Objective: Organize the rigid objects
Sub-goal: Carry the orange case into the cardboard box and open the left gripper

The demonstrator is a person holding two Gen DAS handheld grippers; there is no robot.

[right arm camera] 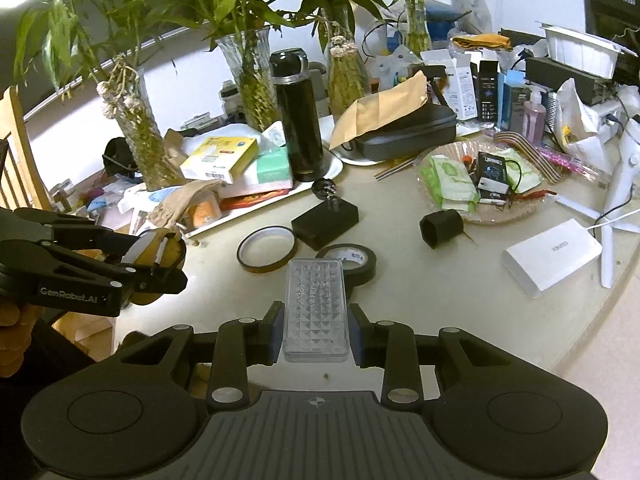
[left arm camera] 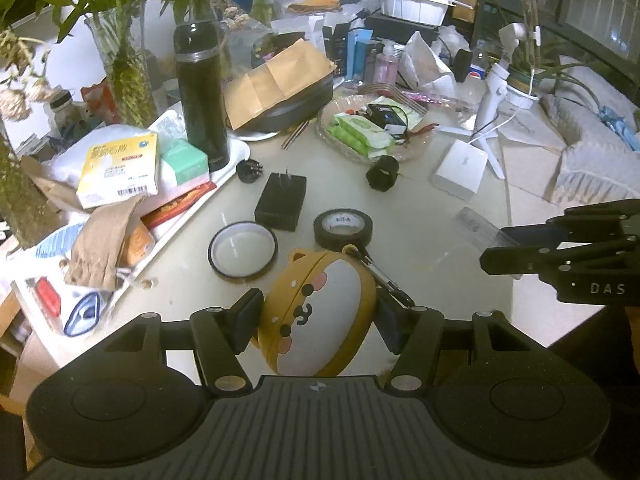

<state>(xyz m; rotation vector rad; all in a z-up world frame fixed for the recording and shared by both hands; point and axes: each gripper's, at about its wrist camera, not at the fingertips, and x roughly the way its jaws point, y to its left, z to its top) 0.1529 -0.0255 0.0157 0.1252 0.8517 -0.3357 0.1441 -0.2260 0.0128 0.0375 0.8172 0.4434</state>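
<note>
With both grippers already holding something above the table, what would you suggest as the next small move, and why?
Probably carry both items toward a bare patch of the table and set them down together. The left gripper grips the yellow cartoon case and the right gripper grips the clear plastic box, both lifted clear of the tape rolls.
</note>
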